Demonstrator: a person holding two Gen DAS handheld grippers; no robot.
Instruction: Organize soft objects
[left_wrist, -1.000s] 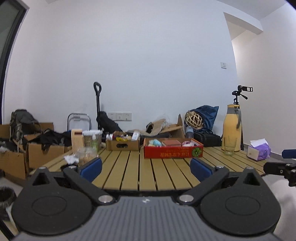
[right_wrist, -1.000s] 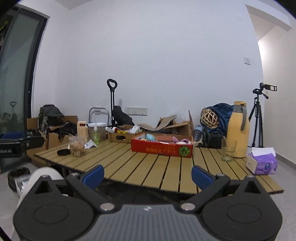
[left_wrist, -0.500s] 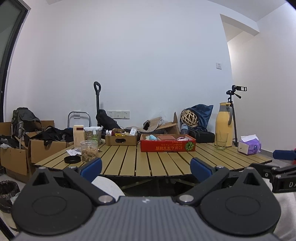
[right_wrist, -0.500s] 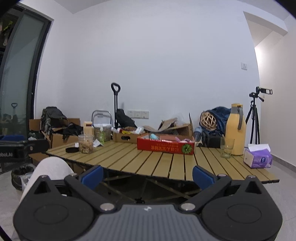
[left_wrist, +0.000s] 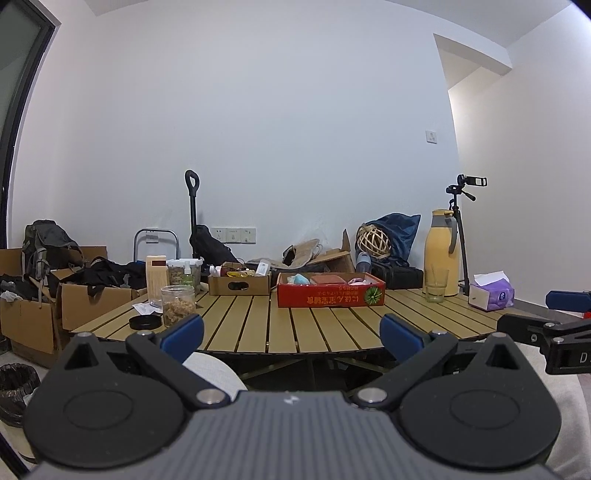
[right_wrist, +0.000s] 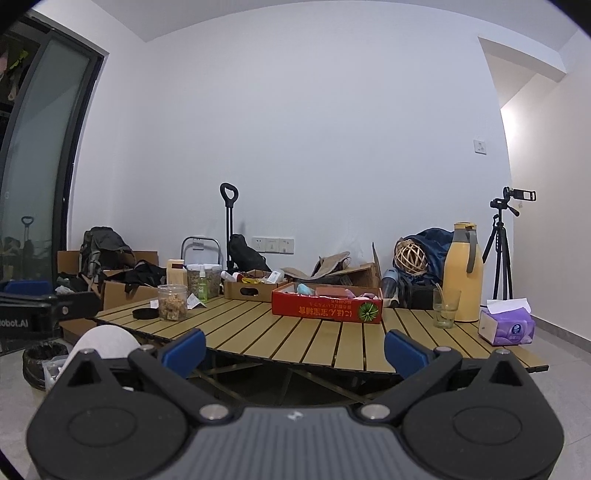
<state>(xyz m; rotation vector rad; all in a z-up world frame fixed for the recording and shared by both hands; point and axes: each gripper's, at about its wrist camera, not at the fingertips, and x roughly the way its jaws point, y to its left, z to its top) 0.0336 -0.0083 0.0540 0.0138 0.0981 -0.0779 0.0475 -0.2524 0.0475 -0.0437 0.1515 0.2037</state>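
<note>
A red cardboard box (left_wrist: 330, 294) (right_wrist: 327, 307) with several soft coloured items inside sits at the far middle of the wooden slat table (left_wrist: 280, 325) (right_wrist: 295, 332). My left gripper (left_wrist: 291, 334) is open and empty, held back from the table's near edge. My right gripper (right_wrist: 295, 347) is open and empty, also off the table. Each gripper shows at the edge of the other's view.
On the table stand a brown cardboard box (left_wrist: 239, 284), a snack jar (left_wrist: 178, 304), a black lid (left_wrist: 145, 322), a yellow thermos (left_wrist: 439, 253), a glass (left_wrist: 436, 285) and a purple tissue pack (left_wrist: 493, 293). Boxes and bags crowd the floor at left. A tripod (right_wrist: 500, 251) stands at right.
Both grippers have drawn back from the table and dropped lower, so the table looks farther away. Both stay open and empty.
</note>
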